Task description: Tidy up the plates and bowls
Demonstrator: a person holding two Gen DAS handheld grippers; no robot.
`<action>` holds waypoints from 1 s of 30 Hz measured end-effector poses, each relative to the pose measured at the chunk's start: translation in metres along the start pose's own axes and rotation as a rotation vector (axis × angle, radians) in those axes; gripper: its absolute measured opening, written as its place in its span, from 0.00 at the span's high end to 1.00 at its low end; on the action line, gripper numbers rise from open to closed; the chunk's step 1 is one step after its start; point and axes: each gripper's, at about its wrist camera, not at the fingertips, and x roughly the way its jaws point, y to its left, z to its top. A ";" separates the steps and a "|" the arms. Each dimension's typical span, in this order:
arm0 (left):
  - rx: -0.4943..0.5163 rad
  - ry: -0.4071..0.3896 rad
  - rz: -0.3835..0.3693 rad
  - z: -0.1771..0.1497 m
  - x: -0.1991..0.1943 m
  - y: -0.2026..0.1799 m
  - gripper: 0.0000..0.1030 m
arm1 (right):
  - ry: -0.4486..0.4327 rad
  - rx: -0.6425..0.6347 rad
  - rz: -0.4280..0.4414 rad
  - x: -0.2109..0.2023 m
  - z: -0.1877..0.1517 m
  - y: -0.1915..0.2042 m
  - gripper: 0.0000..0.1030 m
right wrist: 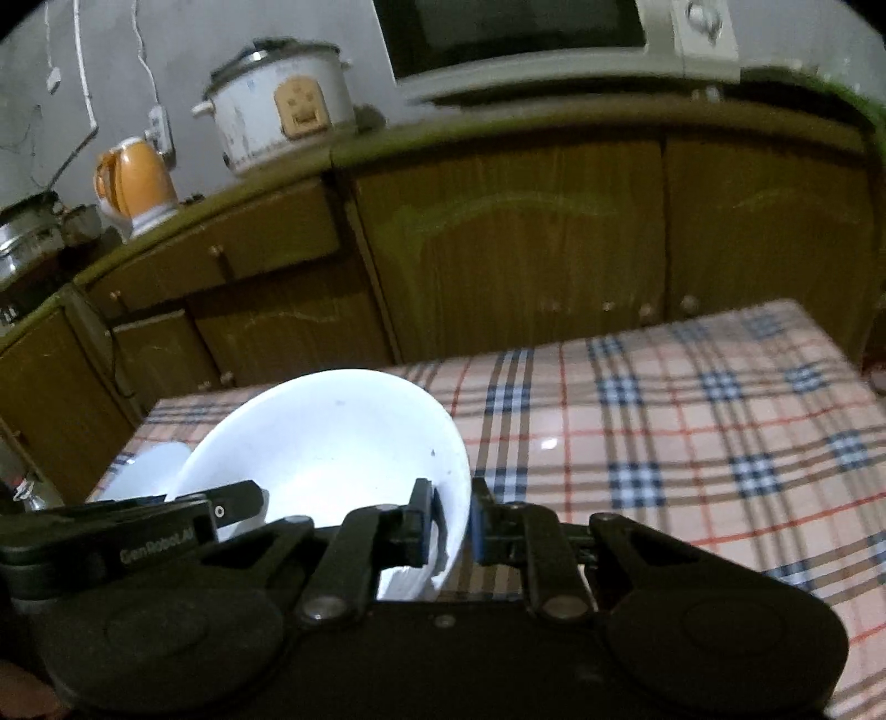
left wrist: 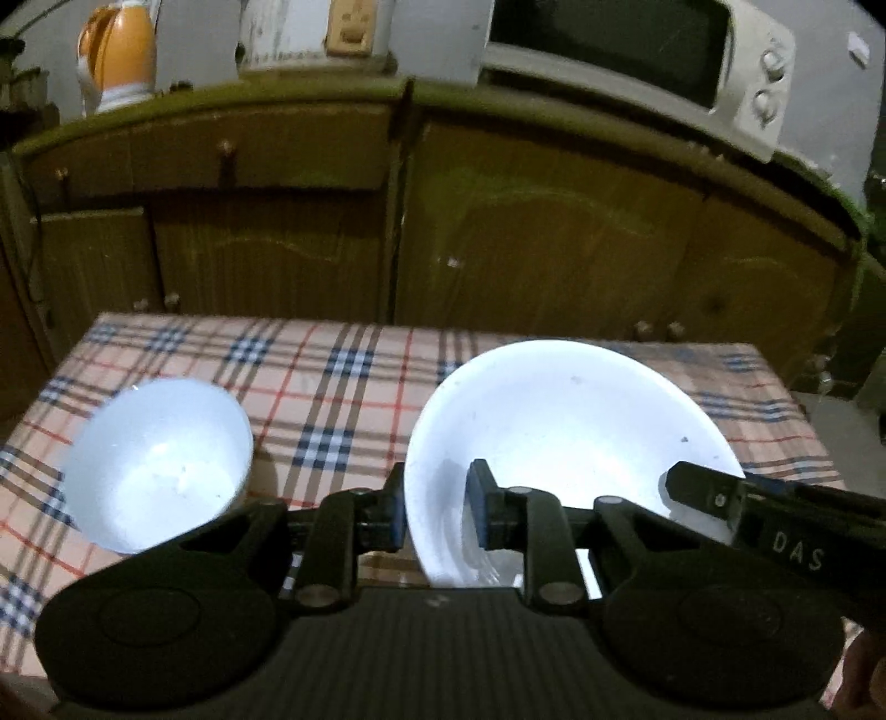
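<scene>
Both tongs pinch the big bowl's rim, left tongs and right tongs on opposite sides, above the desk.

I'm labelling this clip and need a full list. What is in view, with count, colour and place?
large bowl: 1, white, tilted above the table, both grippers clamped on its rim
small bowl: 1, white, left of the large bowl
tablecloth: 1, checked pink, blue and red, covering the table
cabinets: row, brown wood, behind the table
microwave: 1, pale, on the counter at right
rice cooker: 1, white, on the counter
kettle: 1, orange and white, left of the cooker
left gripper: black, shut on the left rim
right gripper: black, shut on the right rim
</scene>
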 end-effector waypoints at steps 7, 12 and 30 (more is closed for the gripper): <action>0.032 -0.069 -0.008 0.008 -0.061 -0.026 0.77 | -0.077 -0.022 -0.012 -0.074 0.015 0.004 0.82; 0.050 -0.105 -0.015 0.004 -0.104 -0.045 0.77 | -0.115 -0.036 -0.025 -0.124 0.016 0.006 0.81; 0.120 -0.163 -0.091 -0.032 -0.171 -0.087 0.76 | -0.204 -0.023 -0.092 -0.243 -0.022 -0.019 0.81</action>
